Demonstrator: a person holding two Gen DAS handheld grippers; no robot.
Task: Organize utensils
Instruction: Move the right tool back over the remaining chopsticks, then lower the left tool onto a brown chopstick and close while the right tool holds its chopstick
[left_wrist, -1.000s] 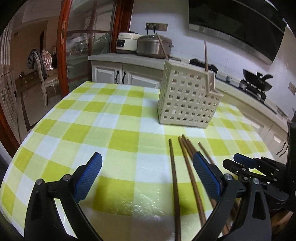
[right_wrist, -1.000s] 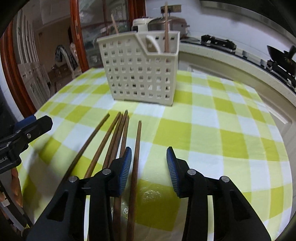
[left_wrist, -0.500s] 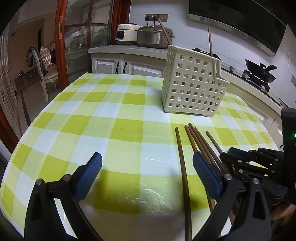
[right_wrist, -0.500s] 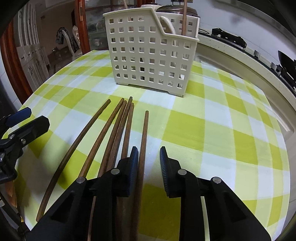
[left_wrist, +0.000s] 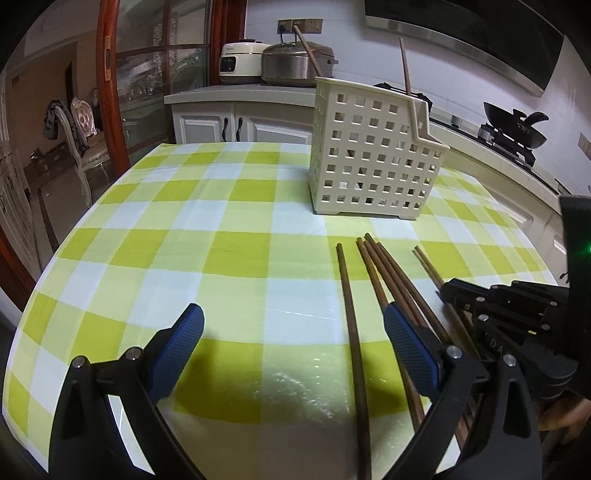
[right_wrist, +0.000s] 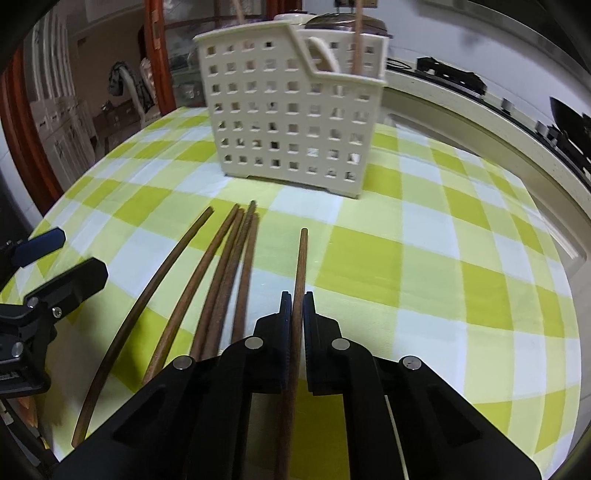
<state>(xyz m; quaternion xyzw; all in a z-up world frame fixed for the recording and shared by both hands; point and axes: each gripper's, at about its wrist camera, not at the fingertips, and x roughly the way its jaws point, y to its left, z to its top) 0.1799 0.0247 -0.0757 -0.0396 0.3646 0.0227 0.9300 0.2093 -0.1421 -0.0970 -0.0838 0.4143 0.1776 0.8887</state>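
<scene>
Right gripper (right_wrist: 297, 306) sits at bottom centre, clamped on a single brown chopstick (right_wrist: 300, 266) — its tip aims up toward the white perforated utensil basket (right_wrist: 291, 110) at top centre. Five more chopsticks (right_wrist: 225, 273) fan out left on the green-checked tablecloth (right_wrist: 424, 266). Left gripper (left_wrist: 291, 345) rests with jaws wide apart, holding nothing.

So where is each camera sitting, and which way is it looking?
Left wrist: sits on the left gripper, looking down across the checked tablecloth to the white basket; its own open fingers show, and the right gripper at the right edge.
Right wrist: sits on the right gripper, facing the same basket; its fingers are shut on one chopstick; the left gripper shows at the left edge.
Shared: basket, tablecloth, loose chopsticks.
</scene>
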